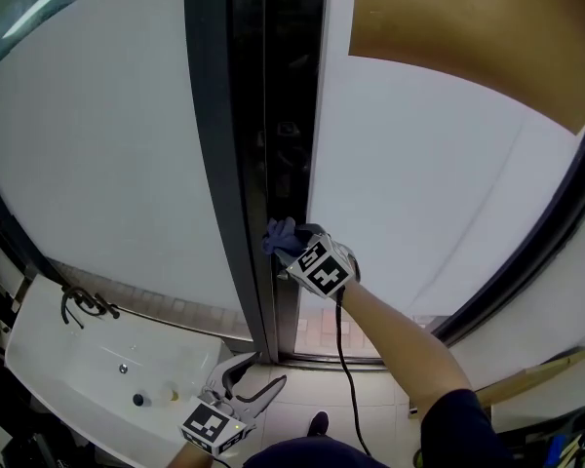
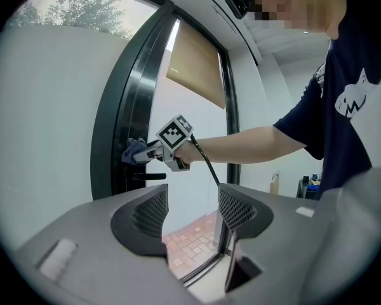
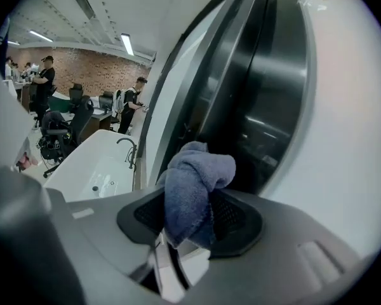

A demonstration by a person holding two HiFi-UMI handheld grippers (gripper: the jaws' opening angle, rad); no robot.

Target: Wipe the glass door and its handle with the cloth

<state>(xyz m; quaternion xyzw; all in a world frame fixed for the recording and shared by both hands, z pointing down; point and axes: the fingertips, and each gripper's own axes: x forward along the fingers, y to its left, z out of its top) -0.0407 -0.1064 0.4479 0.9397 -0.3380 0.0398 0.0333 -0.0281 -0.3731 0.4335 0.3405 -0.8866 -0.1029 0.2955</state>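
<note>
**A:** Head view first. What's around you?

**B:** Your right tool (image 1: 291,249) holds the blue cloth (image 1: 279,234) up at the dark frame (image 1: 219,164) of the glass door (image 1: 419,183), between its two pale panes. A brown blind (image 1: 468,27) covers the upper right. A white sink (image 1: 58,359) lies at lower left, near your left tool (image 1: 256,373), which hangs low with its jaws wide. The handle is lost in the dark gap here.

**A:** And the left gripper view?

**B:** The jaws stand well apart on nothing, with brick paving (image 2: 190,243) showing between them. Beyond, the cloth sits just above a short dark handle (image 2: 149,176). Your arm (image 2: 247,142) crosses the pane.

**A:** The right gripper view?

**B:** The jaws are clamped on the bunched cloth, which blocks the spot where it meets the frame, so you can't tell whether it touches. The sink's faucet (image 3: 128,148) and some people (image 3: 44,75) stand well behind, too small to make out.
</note>
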